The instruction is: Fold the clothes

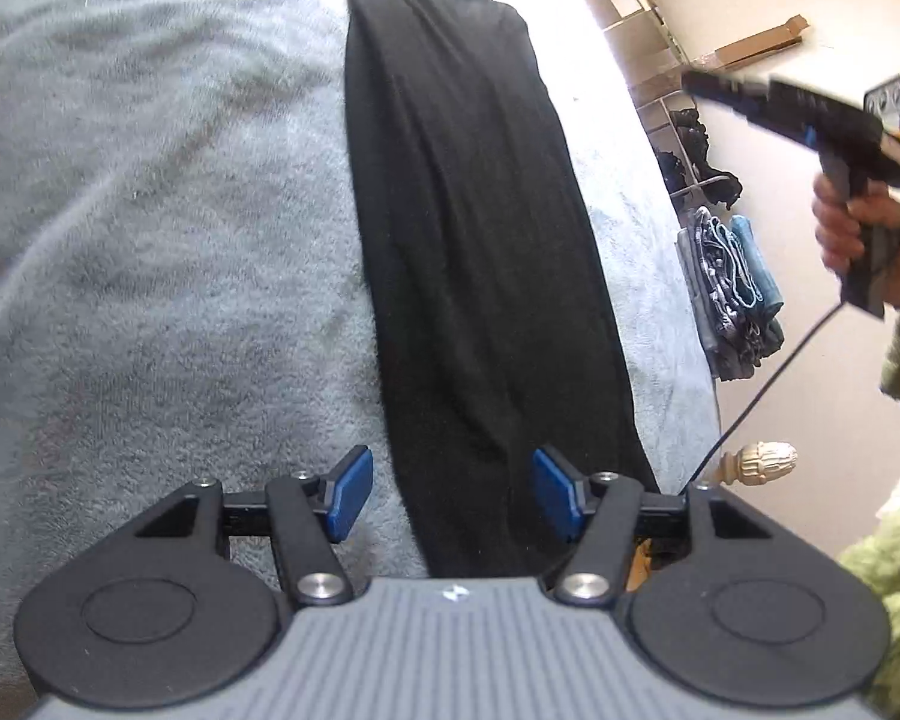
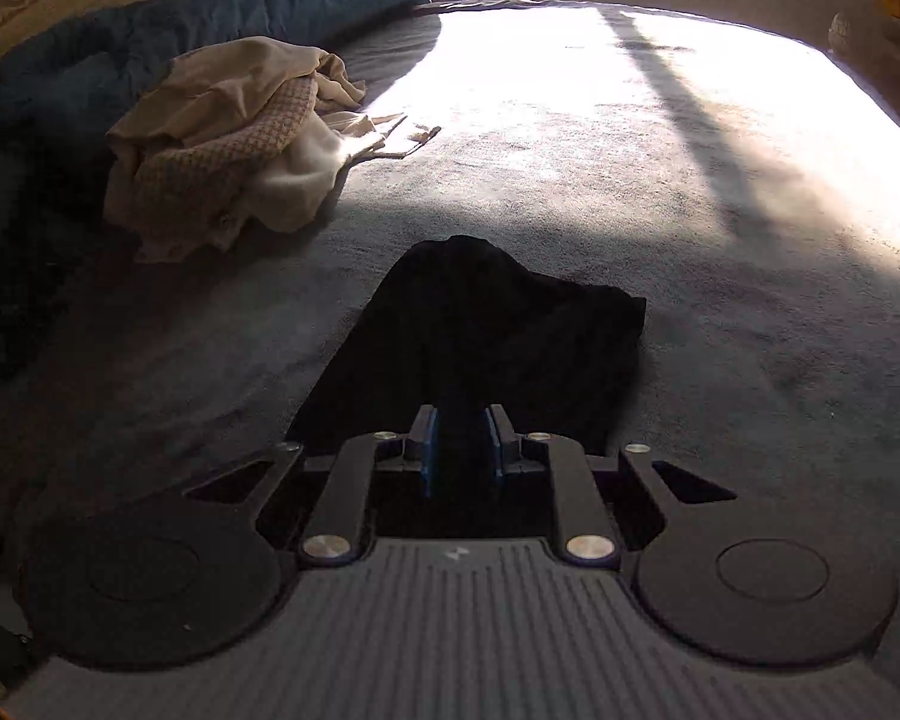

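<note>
A black garment (image 1: 474,252) lies folded into a long narrow strip on the grey blanket (image 1: 168,228). My left gripper (image 1: 453,492) hovers over the strip's near end, open, its blue pads (image 1: 351,489) apart and touching nothing. A hand holds my right gripper (image 1: 717,90) raised in the air off the bed's right side, with no cloth hanging from it. In the right wrist view my right gripper (image 2: 461,420) has its jaws narrowly apart, and the black garment (image 2: 510,336) lies on the bed behind that dark gap.
A rumpled pile of cream and beige clothes (image 2: 234,138) lies near the blue pillow (image 2: 210,18) by the headboard. Folded denim and patterned clothes (image 1: 732,294) are stacked on the floor beside the bed. A bedpost finial (image 1: 762,459) stands at the near right. Strong sunlight (image 2: 660,90) washes out the bed's far side.
</note>
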A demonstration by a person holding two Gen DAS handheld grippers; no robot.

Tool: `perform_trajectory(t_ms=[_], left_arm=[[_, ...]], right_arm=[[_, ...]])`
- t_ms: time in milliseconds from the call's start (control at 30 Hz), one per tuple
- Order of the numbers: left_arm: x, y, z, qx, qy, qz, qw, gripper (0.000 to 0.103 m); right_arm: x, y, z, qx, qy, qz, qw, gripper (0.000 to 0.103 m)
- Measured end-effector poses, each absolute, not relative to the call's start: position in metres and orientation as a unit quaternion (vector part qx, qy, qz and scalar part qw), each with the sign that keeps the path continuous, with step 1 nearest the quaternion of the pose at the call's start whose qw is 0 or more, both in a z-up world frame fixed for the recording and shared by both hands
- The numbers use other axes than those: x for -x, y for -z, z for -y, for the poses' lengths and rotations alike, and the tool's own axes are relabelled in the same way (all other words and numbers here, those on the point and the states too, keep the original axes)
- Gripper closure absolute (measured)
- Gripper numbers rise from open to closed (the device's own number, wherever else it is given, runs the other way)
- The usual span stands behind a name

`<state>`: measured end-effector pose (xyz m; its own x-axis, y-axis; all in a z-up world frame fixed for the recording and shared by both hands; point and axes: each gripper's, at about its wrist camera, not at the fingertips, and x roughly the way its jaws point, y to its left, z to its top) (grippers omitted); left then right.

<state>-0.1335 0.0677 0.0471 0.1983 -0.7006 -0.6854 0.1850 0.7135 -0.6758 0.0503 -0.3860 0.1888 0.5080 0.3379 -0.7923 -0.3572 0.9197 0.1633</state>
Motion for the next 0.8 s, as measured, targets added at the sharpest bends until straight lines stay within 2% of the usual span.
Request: perform_trajectory(t_ms=[133, 333, 533, 667, 800], left_arm=[[0.1, -0.08, 0.02, 0.195, 0.325, -0.509, 0.773, 0.043], [0.094, -0.069, 0.096, 0.138, 0.348, -0.505, 0.778, 0.043], [0.136, -0.052, 0.104, 0.096, 0.341, -0.55, 0.757, 0.043], [0.156, -0.053, 0.098, 0.092, 0.327, -0.565, 0.752, 0.042], [0.155, -0.063, 0.095, 0.094, 0.324, -0.552, 0.763, 0.042]], right_arm=[[0.001, -0.167, 0.38, 0.029, -0.226, -0.479, 0.848, 0.085], [0.041, -0.098, 0.346, 0.041, -0.255, -0.48, 0.839, 0.085], [0.104, -0.056, 0.372, 0.084, -0.217, -0.496, 0.837, 0.085], [0.175, -0.056, 0.417, 0.08, -0.179, -0.535, 0.822, 0.085], [0.197, -0.072, 0.429, 0.081, -0.158, -0.547, 0.818, 0.085]])
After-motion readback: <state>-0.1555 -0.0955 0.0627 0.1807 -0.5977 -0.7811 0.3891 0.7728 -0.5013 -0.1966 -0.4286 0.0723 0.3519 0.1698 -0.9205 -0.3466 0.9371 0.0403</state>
